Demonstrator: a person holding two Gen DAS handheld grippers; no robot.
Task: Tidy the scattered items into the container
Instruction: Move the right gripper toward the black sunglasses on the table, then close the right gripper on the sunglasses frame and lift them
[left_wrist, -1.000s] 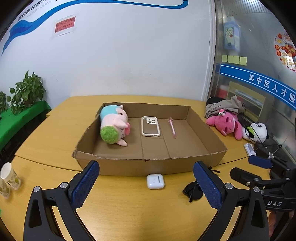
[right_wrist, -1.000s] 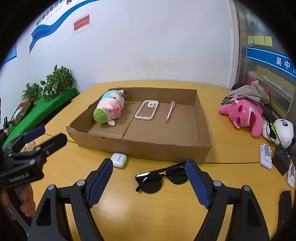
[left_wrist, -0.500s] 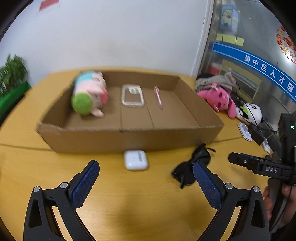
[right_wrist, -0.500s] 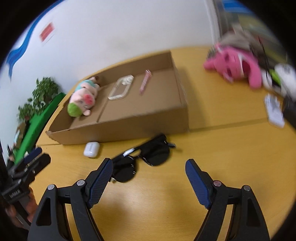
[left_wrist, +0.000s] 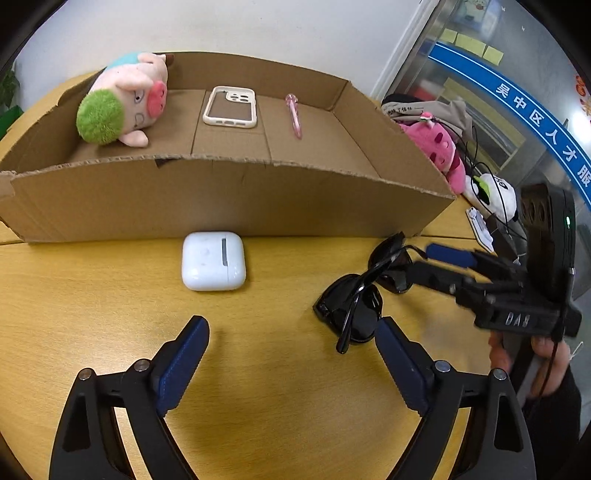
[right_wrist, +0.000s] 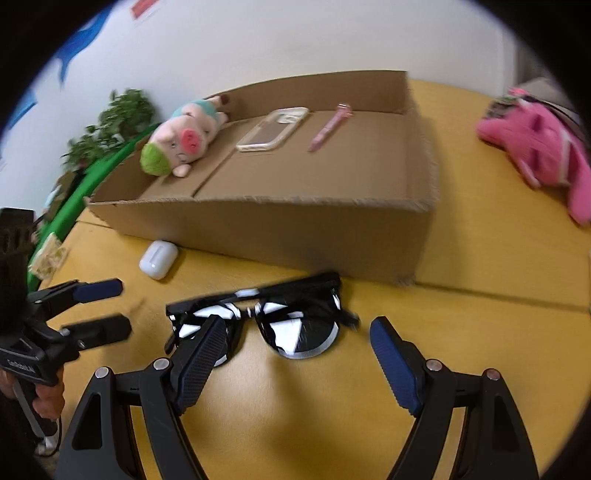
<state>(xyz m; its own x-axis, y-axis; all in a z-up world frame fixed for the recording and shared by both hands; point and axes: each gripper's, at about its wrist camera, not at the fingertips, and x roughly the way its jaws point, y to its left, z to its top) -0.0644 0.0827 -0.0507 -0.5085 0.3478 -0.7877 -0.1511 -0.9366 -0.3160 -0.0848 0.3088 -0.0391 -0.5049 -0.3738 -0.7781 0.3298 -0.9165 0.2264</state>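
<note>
An open cardboard box (left_wrist: 221, 195) (right_wrist: 295, 232) holds a plush pig (left_wrist: 122, 107), a phone case (left_wrist: 229, 107) and a pink pen (left_wrist: 294, 114). In front of it on the yellow table lie a white earbud case (left_wrist: 213, 260) (right_wrist: 158, 258) and black sunglasses (left_wrist: 354, 306) (right_wrist: 306, 332). My left gripper (left_wrist: 291, 332) (right_wrist: 118, 308) hangs just short of the earbud case; its jaws are closing with nothing between them. My right gripper (right_wrist: 297, 326) (left_wrist: 424, 264) stands open over the sunglasses, its fingers either side of the lenses, not pressing.
A pink plush (right_wrist: 535, 147), a panda plush (left_wrist: 491, 192), clothing and cables crowd the table's right side. Green plants (right_wrist: 110, 125) stand beyond the left edge. A person's hand (left_wrist: 546, 354) holds the right gripper's handle.
Both grippers have sunk toward the table and tipped downward. The earbud case and the sunglasses now lie close to the fingertips. The left jaws have narrowed a little.
</note>
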